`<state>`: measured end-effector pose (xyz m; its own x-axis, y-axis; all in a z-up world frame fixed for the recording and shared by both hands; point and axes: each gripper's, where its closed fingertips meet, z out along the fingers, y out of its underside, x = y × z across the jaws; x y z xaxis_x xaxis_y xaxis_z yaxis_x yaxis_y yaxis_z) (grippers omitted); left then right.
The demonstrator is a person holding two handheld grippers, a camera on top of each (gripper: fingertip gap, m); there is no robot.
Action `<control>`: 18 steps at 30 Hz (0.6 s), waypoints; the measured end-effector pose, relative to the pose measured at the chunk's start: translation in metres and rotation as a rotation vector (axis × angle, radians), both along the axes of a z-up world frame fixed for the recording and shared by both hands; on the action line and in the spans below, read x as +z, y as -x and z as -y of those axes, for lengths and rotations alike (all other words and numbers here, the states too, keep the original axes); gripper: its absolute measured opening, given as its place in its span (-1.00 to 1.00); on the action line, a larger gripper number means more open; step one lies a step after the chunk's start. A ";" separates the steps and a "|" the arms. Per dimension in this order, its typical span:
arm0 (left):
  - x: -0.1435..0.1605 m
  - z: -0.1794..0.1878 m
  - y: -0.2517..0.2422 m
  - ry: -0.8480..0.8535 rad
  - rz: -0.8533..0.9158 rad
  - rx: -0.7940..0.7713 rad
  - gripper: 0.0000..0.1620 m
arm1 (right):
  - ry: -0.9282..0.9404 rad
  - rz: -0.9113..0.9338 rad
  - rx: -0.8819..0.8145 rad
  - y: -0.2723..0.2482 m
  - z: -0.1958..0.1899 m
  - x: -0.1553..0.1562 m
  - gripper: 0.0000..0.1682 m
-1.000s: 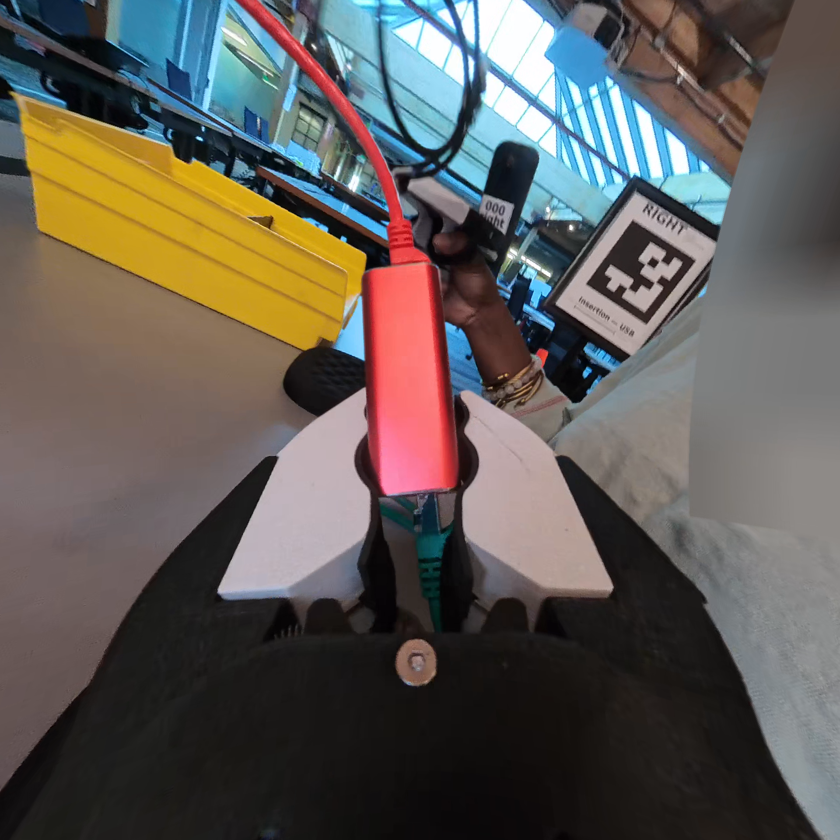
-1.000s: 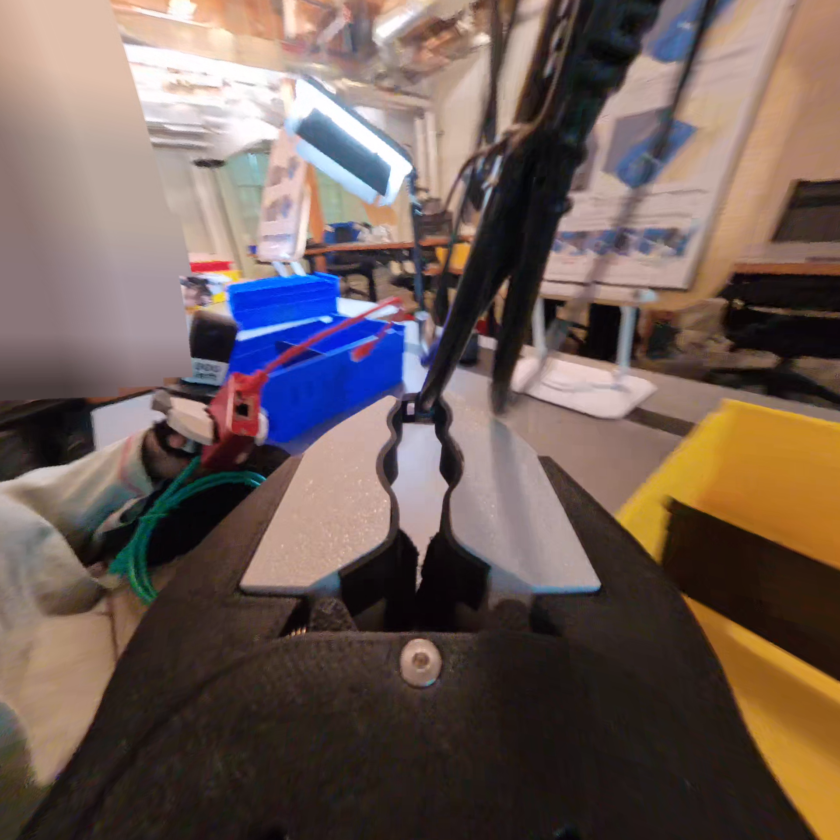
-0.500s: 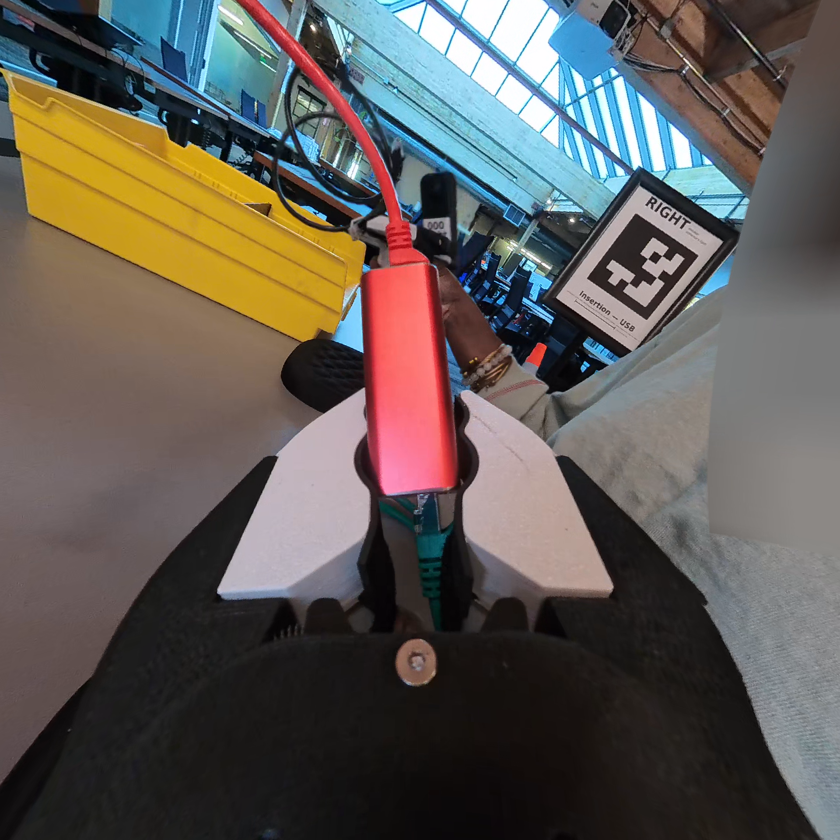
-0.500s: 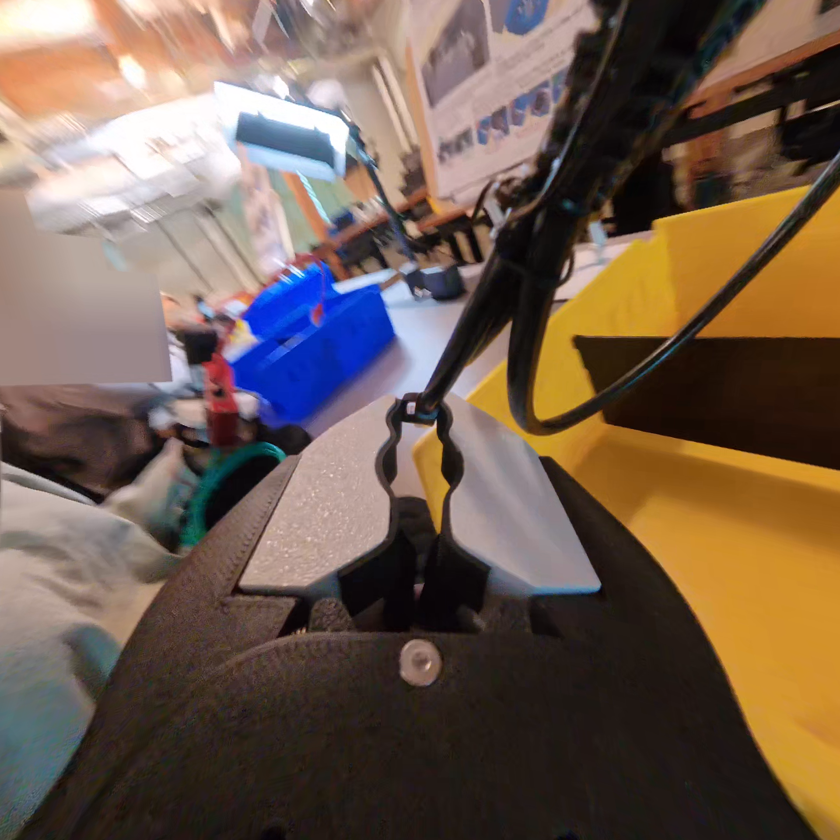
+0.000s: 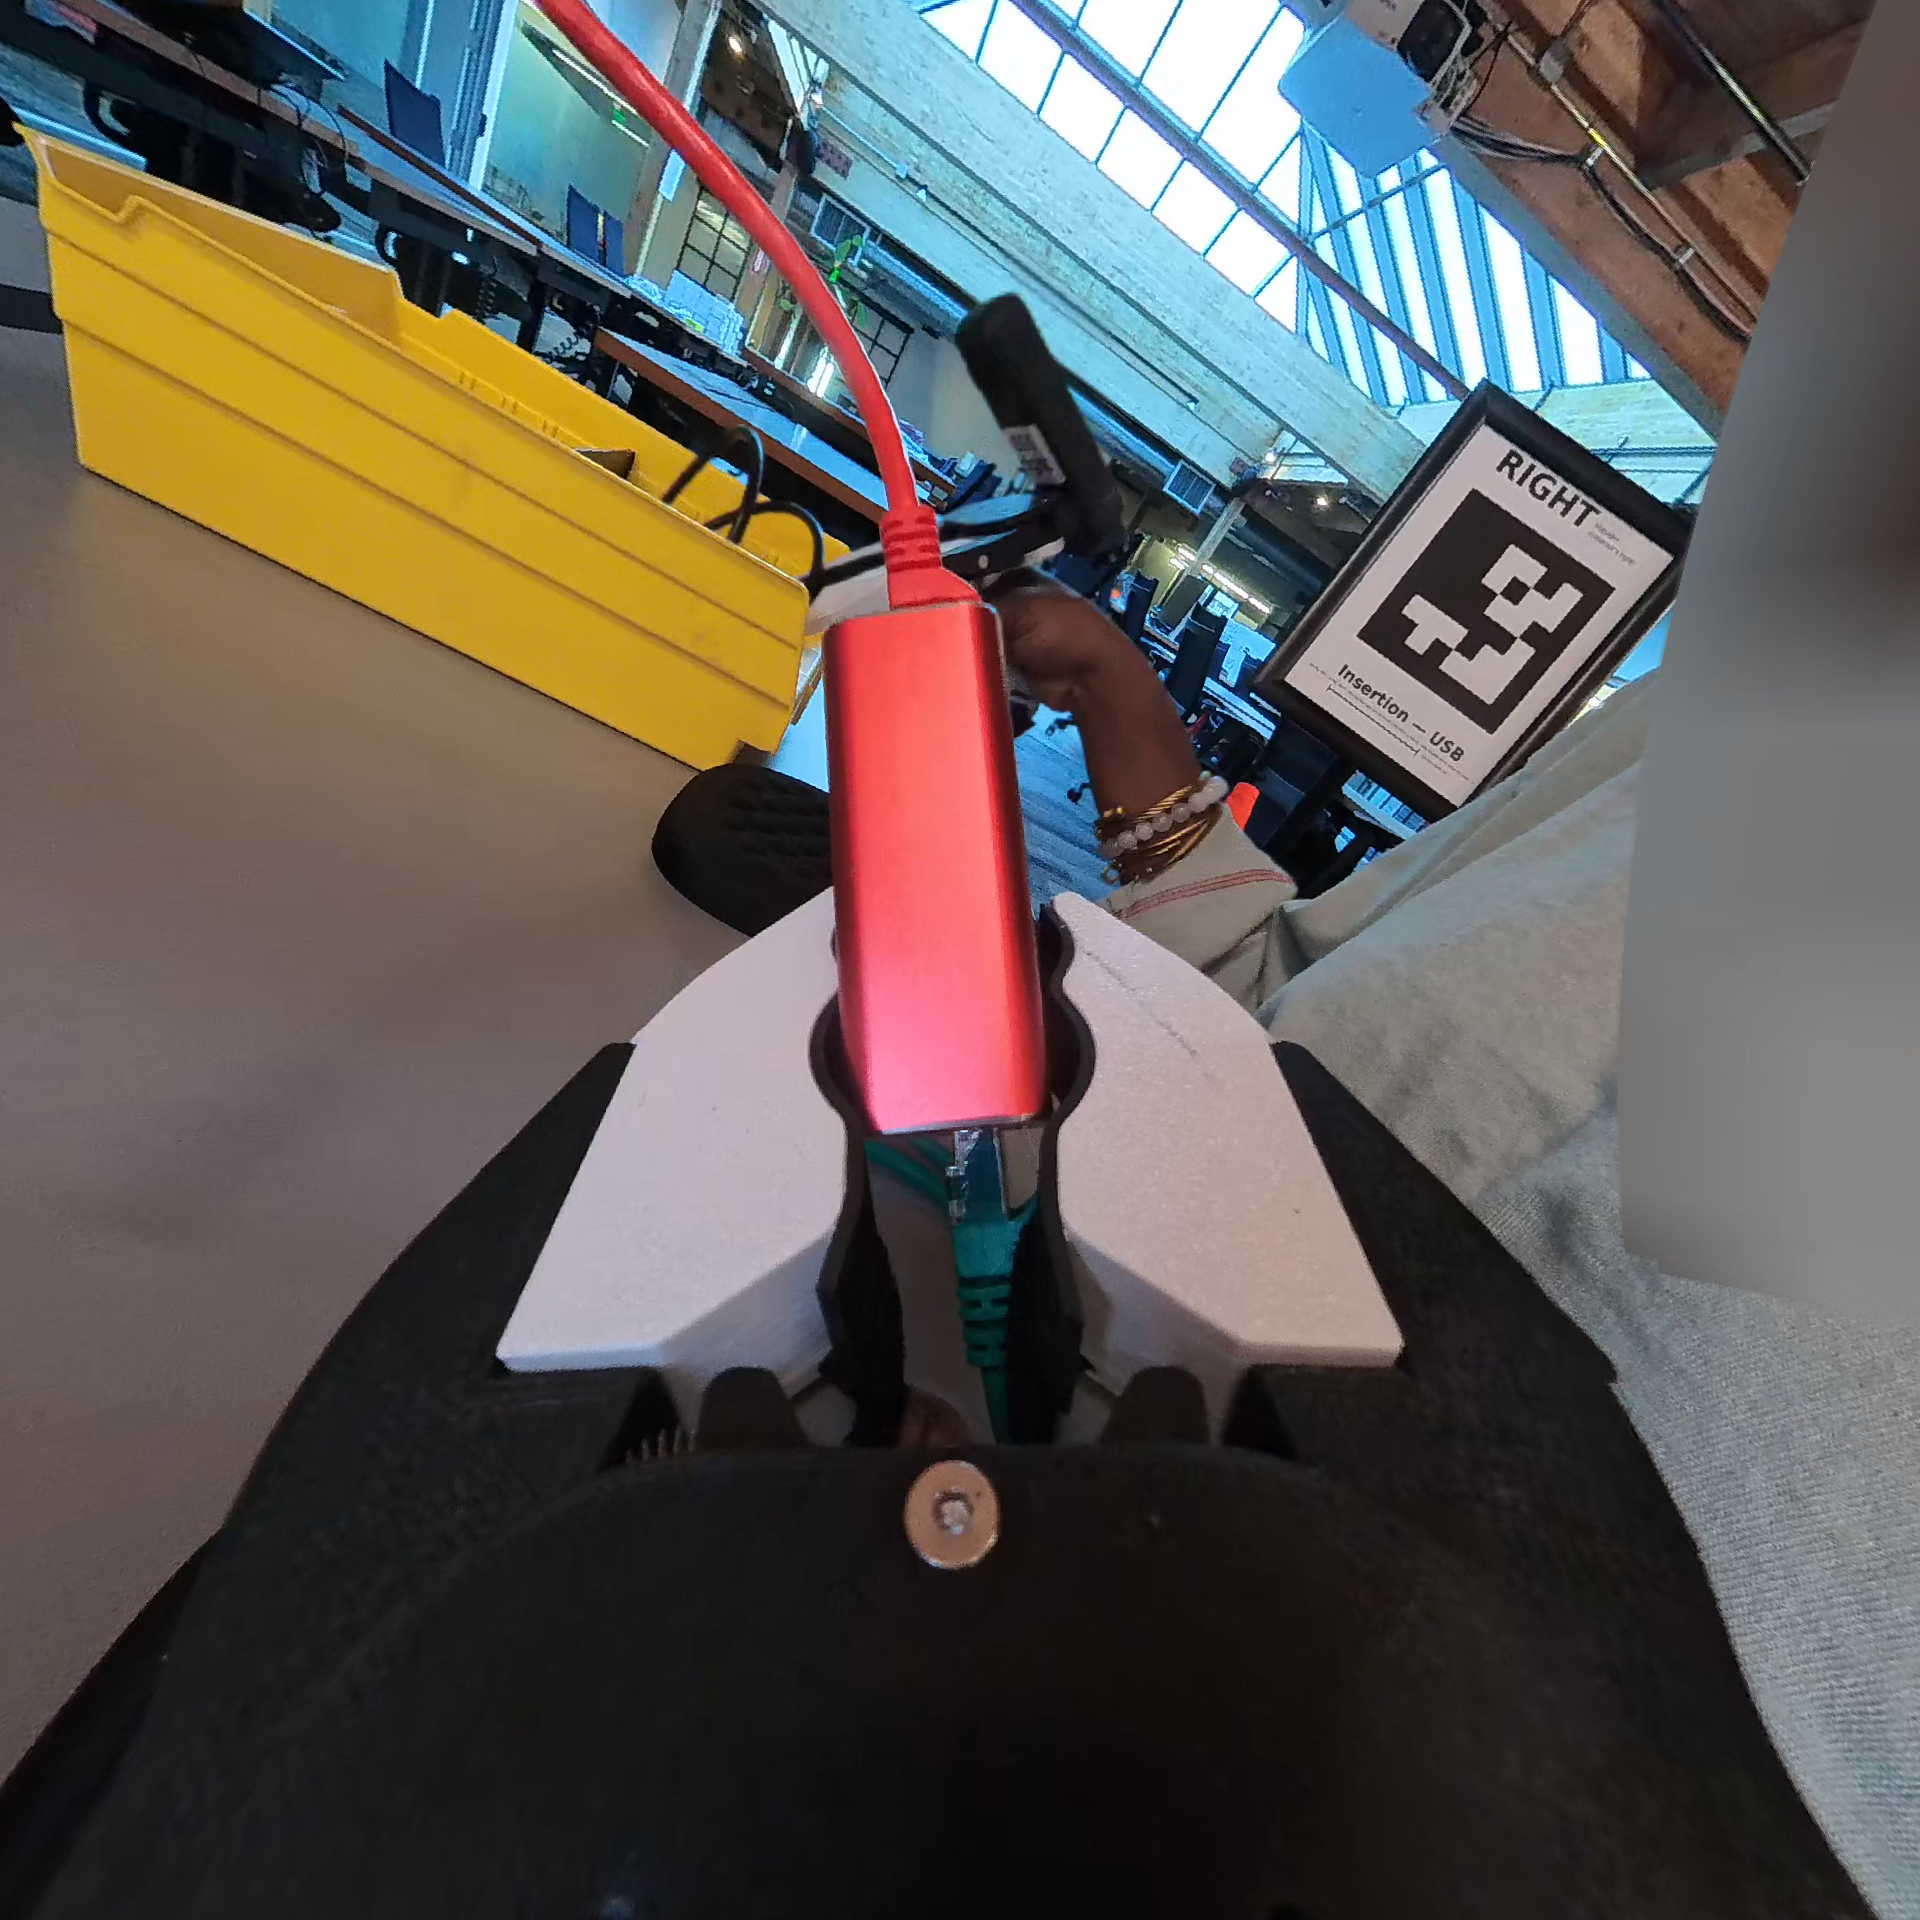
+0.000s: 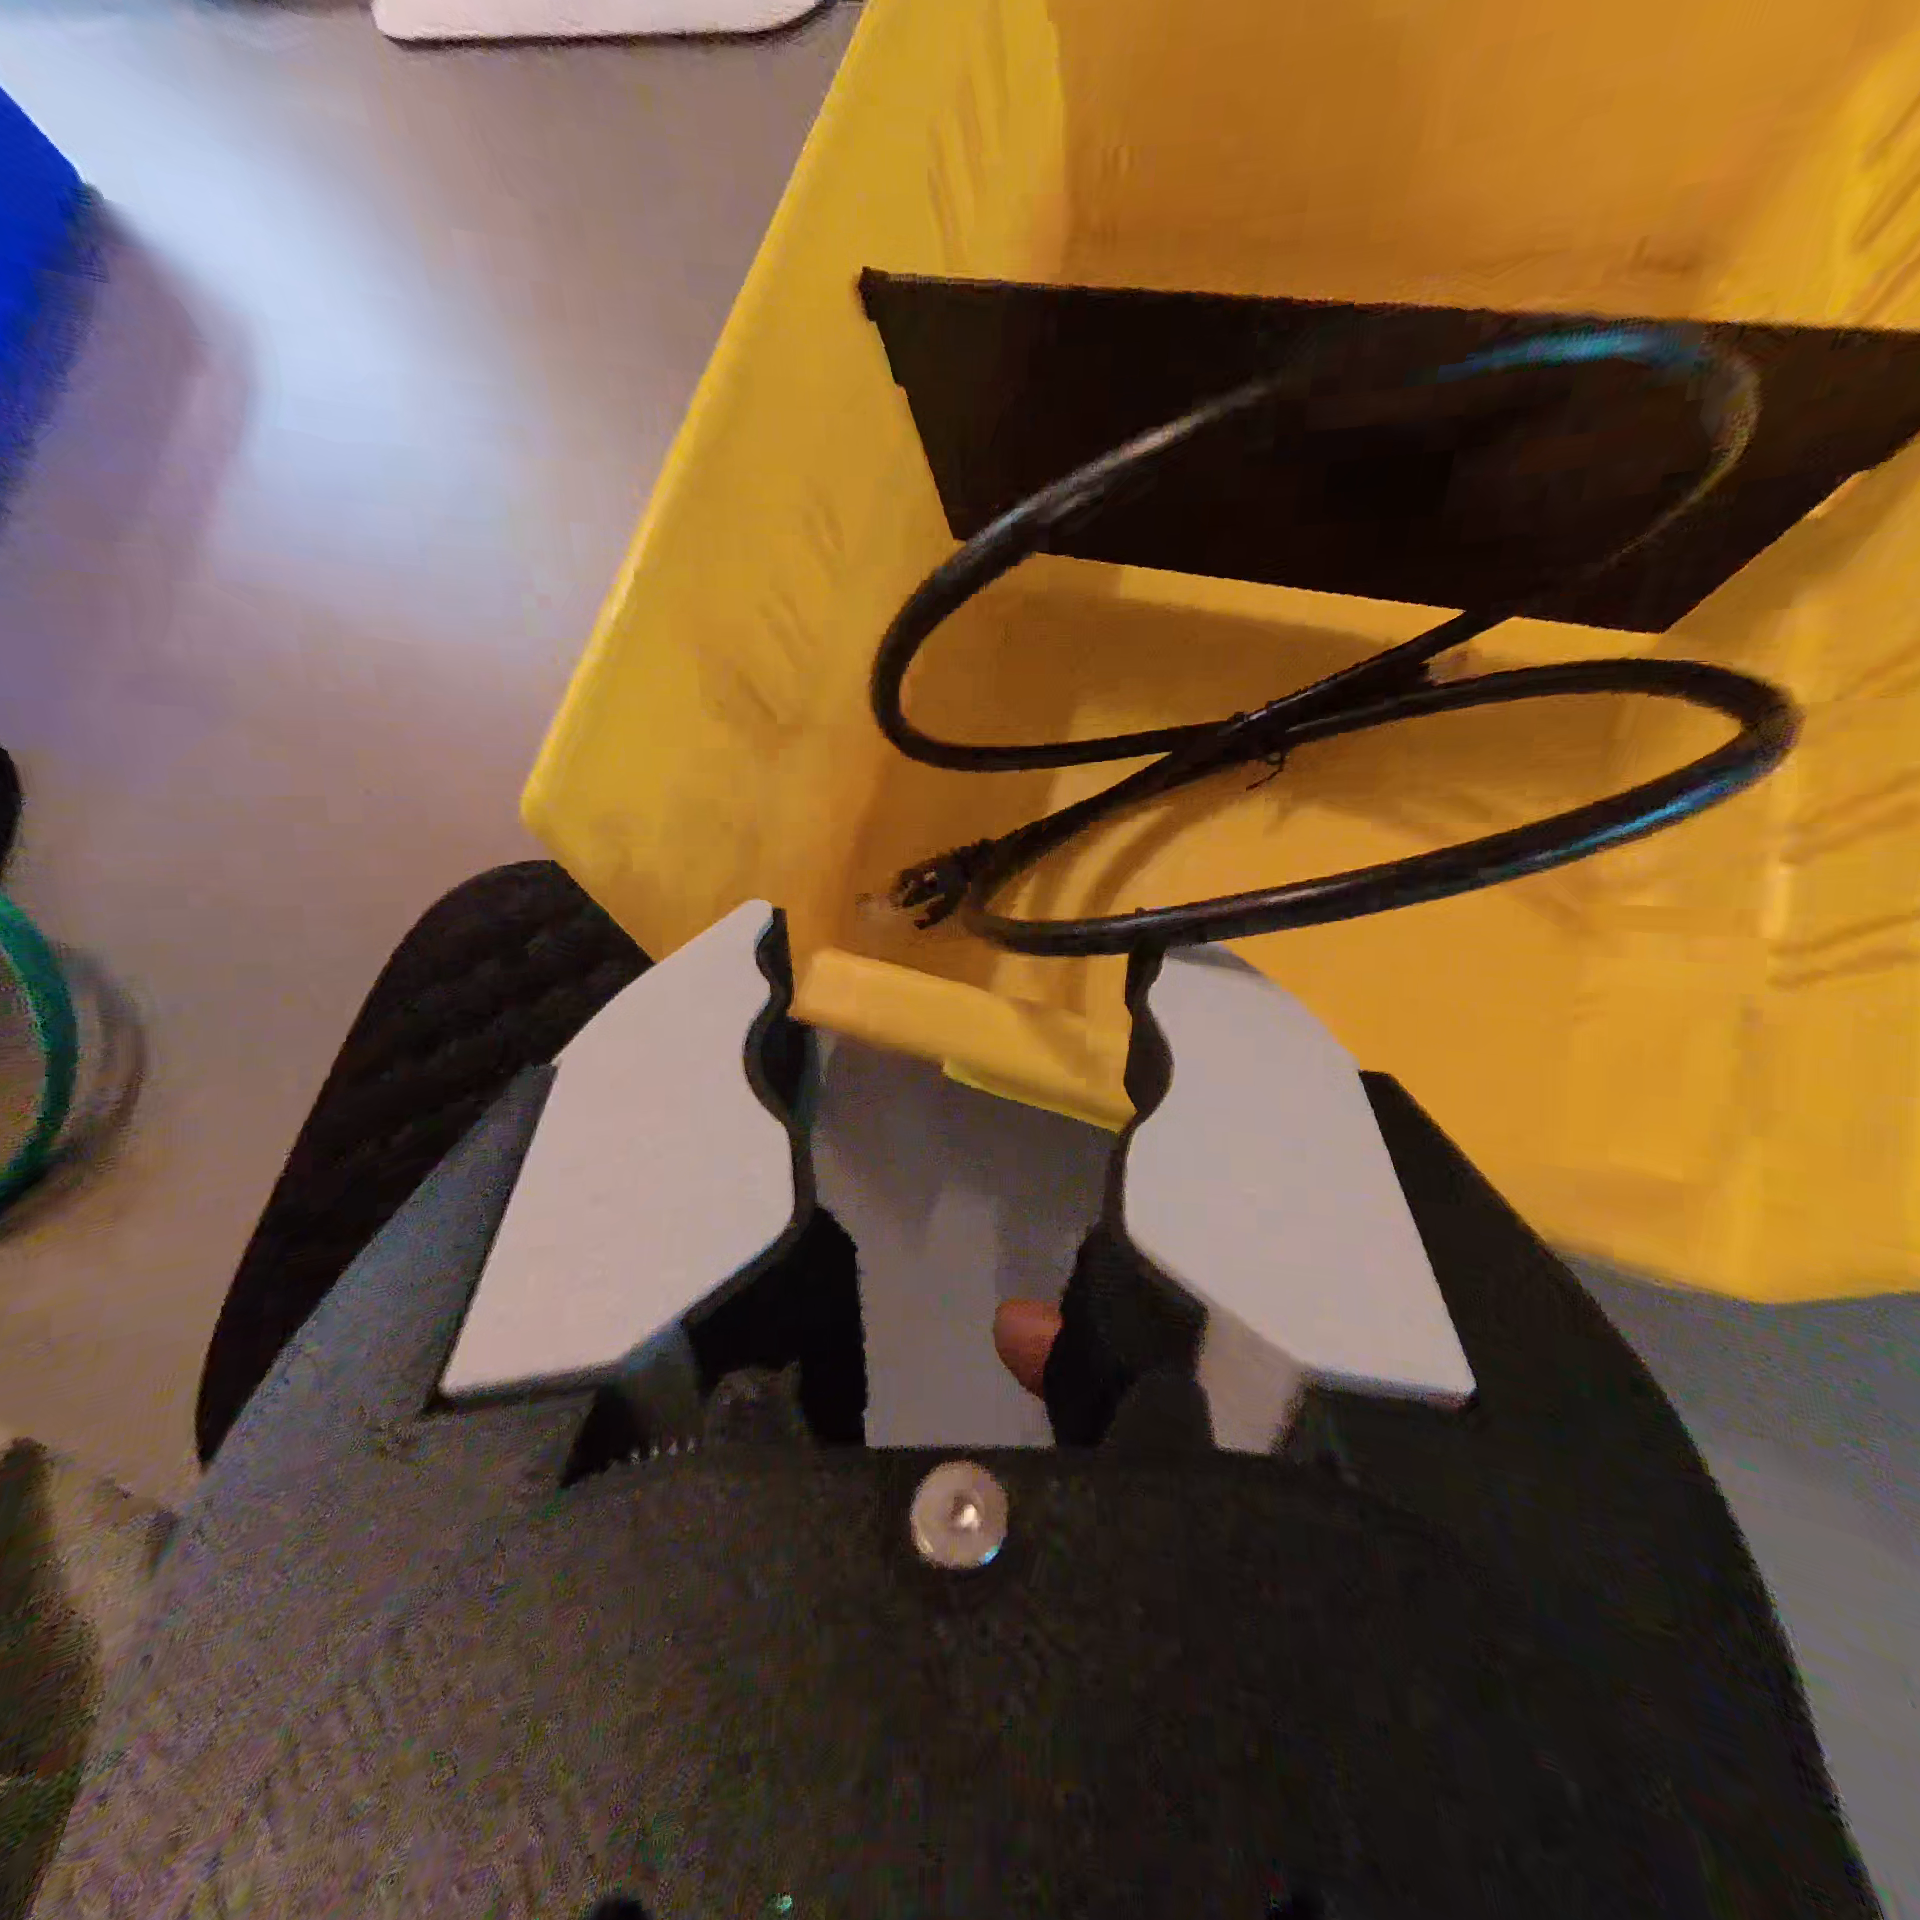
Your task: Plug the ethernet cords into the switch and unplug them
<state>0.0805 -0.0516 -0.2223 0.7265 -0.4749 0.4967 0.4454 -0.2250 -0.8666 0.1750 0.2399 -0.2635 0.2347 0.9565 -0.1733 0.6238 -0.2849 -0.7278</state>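
While the left claw [image 5: 940, 997] grips the red switch [image 5: 930, 862], the right claw [image 6: 951, 971] gapes over the yellow bin [image 6: 707, 665], black cord [image 6: 1351, 727] inside.

You have two grippers in play: the left gripper [image 5: 940, 1039] and the right gripper [image 6: 956, 935]. Cords count three: one red cord [image 5: 769, 239], one green cord [image 5: 982, 1309], one black cord [image 6: 1351, 717]. Singles: one red switch [image 5: 930, 862], one yellow bin [image 6: 1351, 135], one black divider [image 6: 1299, 447], one framed marker sign [image 5: 1475, 613], one grey table [image 5: 260, 935].
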 end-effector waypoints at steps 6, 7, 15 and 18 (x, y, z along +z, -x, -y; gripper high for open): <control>0.000 0.000 -0.001 -0.002 -0.007 0.000 -0.63 | -0.130 -0.110 0.021 0.012 0.004 0.028 -0.36; 0.000 0.000 -0.001 -0.003 -0.007 0.001 -0.63 | -0.142 -0.111 0.017 0.012 0.002 0.029 -0.40; 0.000 0.000 -0.001 0.000 -0.003 -0.002 -0.63 | -0.311 -0.117 0.044 0.024 -0.020 0.036 -0.42; 0.000 0.000 -0.001 0.002 0.000 -0.004 -0.63 | -0.200 -0.021 0.095 0.034 -0.018 0.013 -0.36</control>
<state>0.0811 -0.0514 -0.2226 0.7248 -0.4763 0.4978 0.4446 -0.2285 -0.8661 0.1407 0.2580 -0.2503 0.1402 0.9900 0.0180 0.6254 -0.0744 -0.7767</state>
